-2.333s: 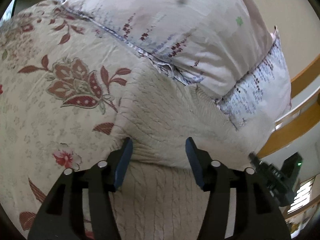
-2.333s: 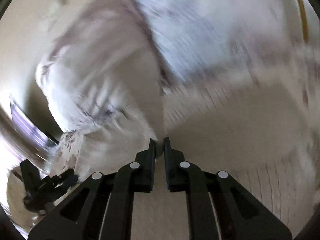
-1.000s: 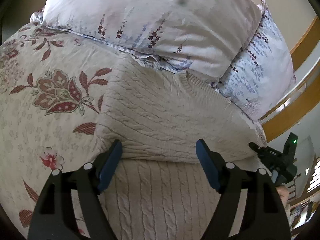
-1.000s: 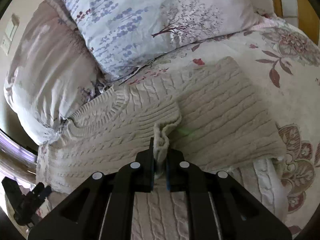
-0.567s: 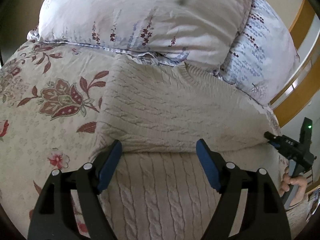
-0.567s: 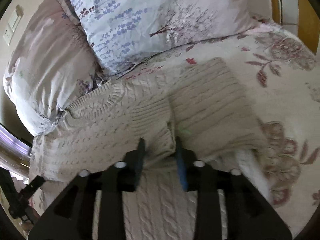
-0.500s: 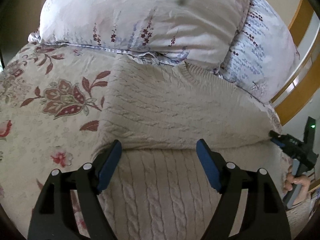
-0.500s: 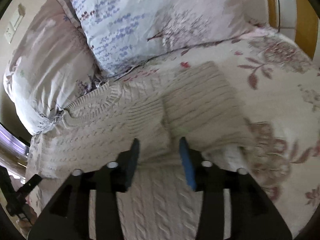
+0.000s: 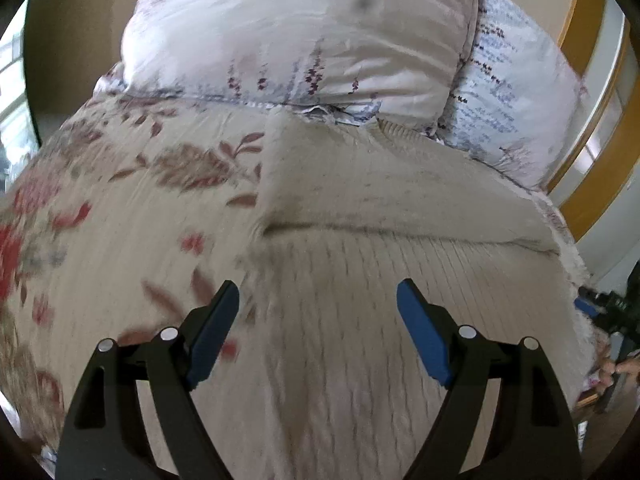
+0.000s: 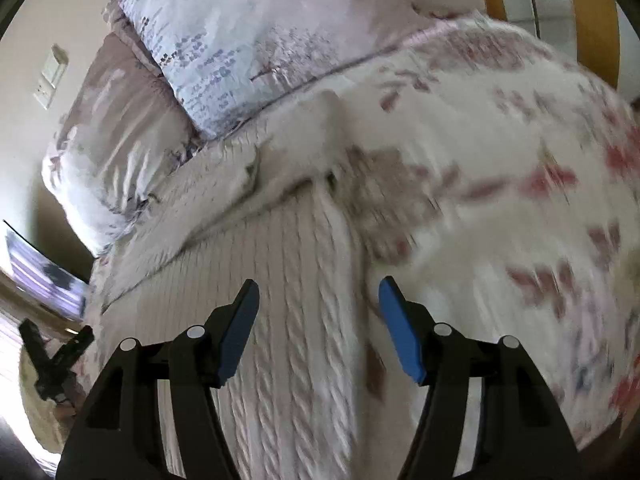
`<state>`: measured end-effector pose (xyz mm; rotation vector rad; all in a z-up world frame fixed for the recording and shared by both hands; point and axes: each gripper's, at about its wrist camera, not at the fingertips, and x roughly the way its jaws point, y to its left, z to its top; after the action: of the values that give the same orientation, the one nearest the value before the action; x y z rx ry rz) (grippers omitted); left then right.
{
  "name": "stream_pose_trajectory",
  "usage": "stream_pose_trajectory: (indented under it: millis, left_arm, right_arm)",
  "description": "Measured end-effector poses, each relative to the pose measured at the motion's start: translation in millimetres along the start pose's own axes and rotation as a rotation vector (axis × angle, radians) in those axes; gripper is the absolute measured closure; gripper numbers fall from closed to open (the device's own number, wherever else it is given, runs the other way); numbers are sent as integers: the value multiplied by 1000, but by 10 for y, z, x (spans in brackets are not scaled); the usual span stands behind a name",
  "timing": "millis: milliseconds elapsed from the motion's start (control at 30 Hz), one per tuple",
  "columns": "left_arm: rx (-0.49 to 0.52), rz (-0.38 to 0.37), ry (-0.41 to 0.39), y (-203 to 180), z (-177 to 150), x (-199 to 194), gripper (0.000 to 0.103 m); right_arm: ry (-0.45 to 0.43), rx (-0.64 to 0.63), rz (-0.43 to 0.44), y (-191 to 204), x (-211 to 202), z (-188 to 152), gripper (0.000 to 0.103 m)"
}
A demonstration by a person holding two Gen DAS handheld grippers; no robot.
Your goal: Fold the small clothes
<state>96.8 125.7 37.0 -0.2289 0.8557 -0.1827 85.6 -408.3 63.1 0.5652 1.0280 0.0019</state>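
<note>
A cream cable-knit sweater [image 9: 380, 200] lies flat on the floral bedspread [image 9: 120, 208], its neck towards the pillows and both sleeves folded across its chest. My left gripper [image 9: 318, 320] is open and empty above the sweater's lower left part. In the right wrist view the sweater [image 10: 288, 280] runs up the middle. My right gripper [image 10: 318, 320] is open and empty, straddling the sweater's right side edge. The right gripper also shows at the right edge of the left wrist view [image 9: 600, 308]. Both views are blurred by motion.
Two floral pillows [image 9: 300, 40] [image 9: 516, 92] lean at the head of the bed, touching the sweater's neck. A wooden bed frame [image 9: 600, 160] rises at the right. The bedspread [image 10: 500, 160] spreads wide to the right of the sweater.
My right gripper let go of the sleeve it held, opened and drew back towards the sweater's lower right edge. My left gripper stayed open and drew back down the sweater.
</note>
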Motion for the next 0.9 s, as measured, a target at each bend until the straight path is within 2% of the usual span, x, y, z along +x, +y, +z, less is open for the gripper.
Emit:
stream_pose_trajectory:
  millis: [200, 300, 367, 500, 600, 900]
  left_arm:
    - [-135, -119, 25, 322, -376, -251, 24]
    - [-183, -167, 29, 398, -521, -310, 30]
    - [-191, -187, 19, 402, -601, -367, 32]
    - [-214, -285, 31, 406, -745, -418, 41]
    - [-226, -371, 52, 396, -865, -427, 48]
    - [-196, -485, 82, 340, -1085, -511, 55]
  right_arm:
    - [33, 34, 128, -177, -175, -333, 40]
    - [70, 36, 211, -164, -182, -456, 45]
    - [77, 27, 237, -138, -197, -526, 46]
    - [127, 27, 315, -89, -182, -686, 57]
    - [134, 1, 332, -43, -216, -769, 59]
    - [186, -76, 361, 53, -320, -1015, 67]
